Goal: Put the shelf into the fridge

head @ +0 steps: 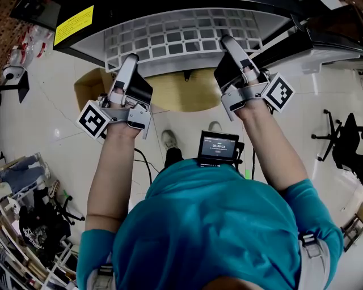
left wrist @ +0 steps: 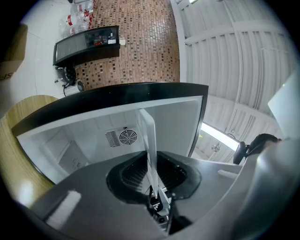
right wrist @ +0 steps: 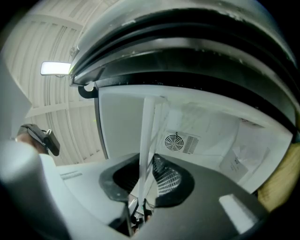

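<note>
A white grid shelf is held level at the fridge's open mouth, its far part inside the cabinet. My left gripper is shut on the shelf's near left edge. My right gripper is shut on the near right edge. In the left gripper view the shelf runs edge-on from my jaws toward the white interior with a round fan vent. The right gripper view shows the same shelf edge between my jaws, with the vent behind.
The fridge's black top edge and door frame border the opening. A wooden round table lies under the shelf. An office chair stands at the right; clutter and a rack crowd the left floor.
</note>
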The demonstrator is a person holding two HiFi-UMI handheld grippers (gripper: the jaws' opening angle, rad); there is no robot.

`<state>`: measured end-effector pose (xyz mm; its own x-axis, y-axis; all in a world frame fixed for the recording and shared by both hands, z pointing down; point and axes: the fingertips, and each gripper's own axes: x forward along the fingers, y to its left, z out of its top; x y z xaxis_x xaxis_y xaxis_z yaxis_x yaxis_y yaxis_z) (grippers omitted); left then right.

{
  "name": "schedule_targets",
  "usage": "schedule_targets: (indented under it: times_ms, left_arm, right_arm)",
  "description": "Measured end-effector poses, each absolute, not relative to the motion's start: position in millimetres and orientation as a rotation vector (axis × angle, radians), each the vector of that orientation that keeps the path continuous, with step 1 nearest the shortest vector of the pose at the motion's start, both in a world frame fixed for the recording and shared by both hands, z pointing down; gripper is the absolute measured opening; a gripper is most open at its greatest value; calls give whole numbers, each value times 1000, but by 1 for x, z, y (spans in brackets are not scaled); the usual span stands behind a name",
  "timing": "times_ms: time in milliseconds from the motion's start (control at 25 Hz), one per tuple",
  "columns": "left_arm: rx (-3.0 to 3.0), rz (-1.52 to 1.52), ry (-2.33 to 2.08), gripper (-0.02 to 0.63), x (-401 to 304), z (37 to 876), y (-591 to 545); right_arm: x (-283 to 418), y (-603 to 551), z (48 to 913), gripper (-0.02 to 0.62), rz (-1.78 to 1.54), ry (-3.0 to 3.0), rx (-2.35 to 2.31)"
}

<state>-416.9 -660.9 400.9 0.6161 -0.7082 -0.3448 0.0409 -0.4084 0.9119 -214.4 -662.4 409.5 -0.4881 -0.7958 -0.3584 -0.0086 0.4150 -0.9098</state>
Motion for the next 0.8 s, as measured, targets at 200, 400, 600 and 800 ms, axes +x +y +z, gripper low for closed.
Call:
schedule_targets:
  times_ms: [200, 400, 600, 800]
  left_arm:
    - [1827, -903, -530, 64, -411, 403, -675]
    - [1845, -903, -529, 64, -409, 395, -669]
    - [1853, -906, -521, 67, -403, 399, -665]
    - [1822, -954, -553, 66, -407, 402, -681]
  right_arm:
    - [-209, -676, 412, 67, -1155, 1804, -691]
    - [-207, -672, 407, 67, -1141, 1785, -704]
    - [-201, -668, 413, 66, -1146, 1783, -694]
    - [-199, -684, 413, 67, -1110, 1740, -722]
